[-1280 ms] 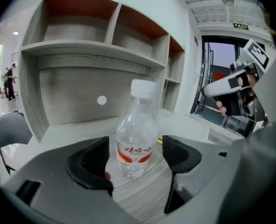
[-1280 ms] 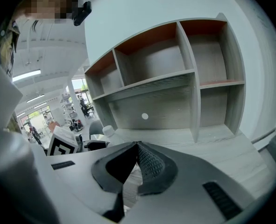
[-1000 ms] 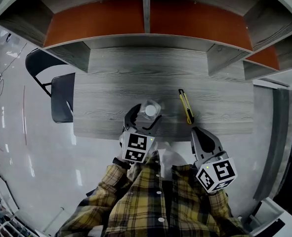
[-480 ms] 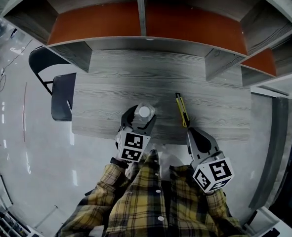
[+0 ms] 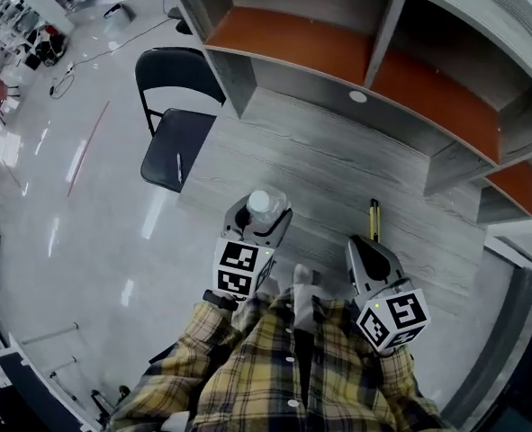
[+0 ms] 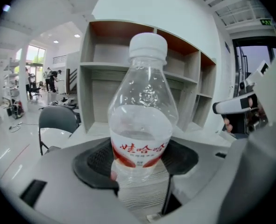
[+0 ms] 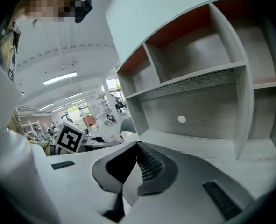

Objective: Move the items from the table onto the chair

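A clear water bottle (image 5: 260, 202) with a white cap and a red label stands upright between the jaws of my left gripper (image 5: 258, 219), over the near edge of the grey wood table (image 5: 338, 174). In the left gripper view the pads press on the bottle (image 6: 145, 115) at its label; the jaws of the left gripper (image 6: 140, 157) have just been closing on it. A yellow utility knife (image 5: 374, 219) lies on the table to the right. Just short of it my right gripper (image 5: 366, 252) is shut and empty (image 7: 137, 148). The black chair (image 5: 174, 147) stands left of the table.
A grey shelf unit with orange back panels (image 5: 338, 52) rises along the table's far side. Shiny white floor (image 5: 85, 241) lies round the chair. Desks and gear stand far off at the upper left (image 5: 31, 25).
The left jaws closed onto the bottle and carried it up and back toward the table's near edge. The head view swung left, bringing the chair into fuller view. The right gripper drew back a little.
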Demonstrator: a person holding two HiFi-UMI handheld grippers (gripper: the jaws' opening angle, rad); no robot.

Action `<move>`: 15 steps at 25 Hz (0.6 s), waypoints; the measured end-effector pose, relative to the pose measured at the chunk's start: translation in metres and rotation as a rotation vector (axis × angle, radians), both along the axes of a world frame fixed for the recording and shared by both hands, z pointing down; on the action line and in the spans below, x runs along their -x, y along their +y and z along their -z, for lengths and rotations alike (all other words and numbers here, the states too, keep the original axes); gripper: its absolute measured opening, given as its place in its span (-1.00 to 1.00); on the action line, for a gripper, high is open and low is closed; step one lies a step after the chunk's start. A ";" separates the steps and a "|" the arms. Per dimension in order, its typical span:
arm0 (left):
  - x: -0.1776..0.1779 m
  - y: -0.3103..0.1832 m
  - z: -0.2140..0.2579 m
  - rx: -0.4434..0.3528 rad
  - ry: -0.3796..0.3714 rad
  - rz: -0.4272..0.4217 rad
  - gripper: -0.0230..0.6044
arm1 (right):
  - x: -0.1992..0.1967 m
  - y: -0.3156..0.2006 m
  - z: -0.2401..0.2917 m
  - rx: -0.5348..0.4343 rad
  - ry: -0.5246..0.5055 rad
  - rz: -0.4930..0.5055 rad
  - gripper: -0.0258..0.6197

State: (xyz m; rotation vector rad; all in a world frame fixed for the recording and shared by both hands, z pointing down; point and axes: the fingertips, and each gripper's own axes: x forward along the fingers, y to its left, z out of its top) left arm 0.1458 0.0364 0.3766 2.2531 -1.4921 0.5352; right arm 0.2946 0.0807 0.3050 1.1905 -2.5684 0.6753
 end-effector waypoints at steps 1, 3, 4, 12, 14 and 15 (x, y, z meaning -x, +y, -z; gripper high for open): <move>0.016 0.002 0.002 -0.002 -0.001 0.035 0.01 | 0.012 -0.002 0.001 -0.004 -0.005 0.029 -0.87; 0.051 0.005 0.002 -0.003 -0.010 0.103 0.01 | 0.036 -0.005 0.001 -0.010 -0.008 0.082 -0.87; 0.069 0.006 0.001 -0.004 -0.014 0.137 0.01 | 0.048 -0.008 0.000 -0.012 -0.009 0.102 -0.87; 0.229 0.016 -0.002 0.012 -0.012 0.281 0.01 | 0.177 -0.006 -0.011 0.032 -0.005 0.164 -0.87; 0.272 0.012 -0.005 0.021 -0.028 0.279 0.01 | 0.218 -0.009 -0.018 0.045 -0.009 0.155 -0.87; 0.294 0.007 -0.009 0.027 -0.034 0.278 0.01 | 0.237 -0.011 -0.023 0.054 -0.010 0.151 -0.87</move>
